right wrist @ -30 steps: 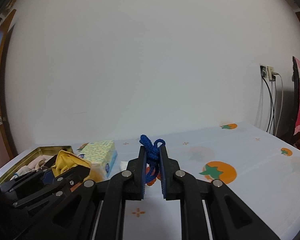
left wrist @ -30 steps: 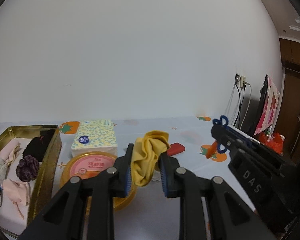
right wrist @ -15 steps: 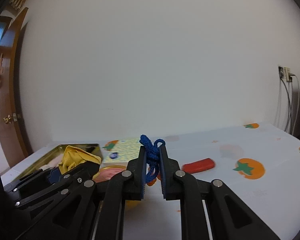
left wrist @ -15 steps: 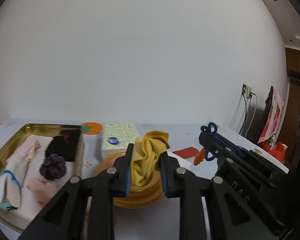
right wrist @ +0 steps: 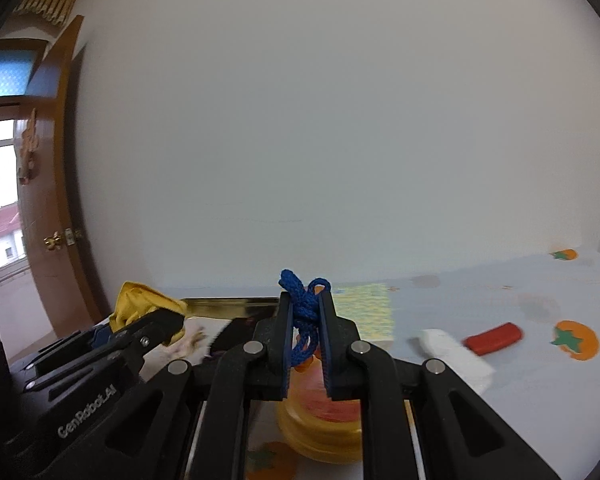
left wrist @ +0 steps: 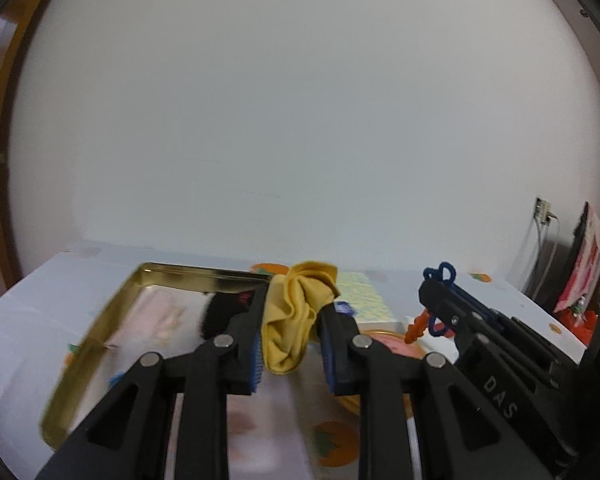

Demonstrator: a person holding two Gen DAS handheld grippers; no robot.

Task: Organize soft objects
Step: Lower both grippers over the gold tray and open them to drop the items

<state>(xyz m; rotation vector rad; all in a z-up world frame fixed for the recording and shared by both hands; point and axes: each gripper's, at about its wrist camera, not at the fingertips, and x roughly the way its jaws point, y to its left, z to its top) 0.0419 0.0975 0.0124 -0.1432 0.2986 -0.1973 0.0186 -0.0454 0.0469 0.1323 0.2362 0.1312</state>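
**Two soft items held aloft, tin tray beyond**

- Left gripper [left wrist: 294, 340]: fingers closed on a crumpled yellow cloth [left wrist: 298, 312]. The cloth's long axis runs up and down between the pads; its bunched top flares toward 1 o'clock above the fingertips and its lower fold hangs below them. It is carried above the table, clear of the surface.
- Right gripper [right wrist: 306, 340]: fingers pressed onto a knotted blue cord [right wrist: 302, 312]. The cord stands upright, its loops poking out above the fingertips at 12 o'clock and its strands trailing down between the pads. In the left wrist view an orange piece dangles beside the cord.
- Gold tin tray [left wrist: 100, 332]: at 10 o'clock from the left gripper, long side running away from the camera. It holds pale fabric and a black soft item [left wrist: 224, 308]; details blurred.
- Patterned tissue pack [right wrist: 366, 312]: behind the right gripper, beside the tray.
- Round yellow tin [right wrist: 320, 428]: below the right gripper; pink lid, label unreadable.
- Red bar [right wrist: 494, 338] and white roll [right wrist: 456, 354]: at 3 o'clock on the tomato-print tablecloth [right wrist: 540, 300].
- Writing: "GenRobot.AI" on the left gripper's body in the right wrist view; "DAS" on the right gripper's body in the left wrist view.
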